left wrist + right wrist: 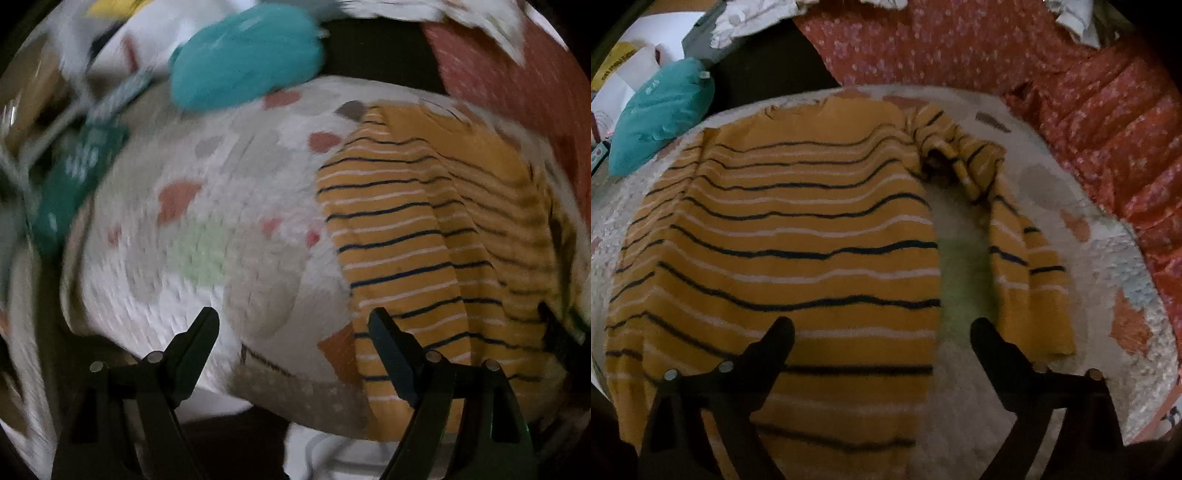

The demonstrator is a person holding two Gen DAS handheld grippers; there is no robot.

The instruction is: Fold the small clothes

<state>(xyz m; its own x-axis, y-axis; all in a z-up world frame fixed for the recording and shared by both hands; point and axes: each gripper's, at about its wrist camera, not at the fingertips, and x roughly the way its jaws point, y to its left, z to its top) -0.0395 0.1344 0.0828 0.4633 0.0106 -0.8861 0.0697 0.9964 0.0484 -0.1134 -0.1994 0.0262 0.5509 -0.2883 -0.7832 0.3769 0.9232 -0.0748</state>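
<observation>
Spread flat on a round patterned mat [1052, 236], well inside its edge: the yellow striped sweater [798, 236], with one side already folded in, judging by the doubled edge. Other sleeve [1023, 258] lying loose beside the body (apart lower down, joined at the shoulder). Folding step half done, probably. Next: pinching this sleeve and laying it over the body. Right tool [882, 332] wide, empty, hovering above; left tool [293, 325] wide too, holding nothing.

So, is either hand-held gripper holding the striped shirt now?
No. Left hand-held gripper and right hand-held gripper are open above the striped shirt.
</observation>
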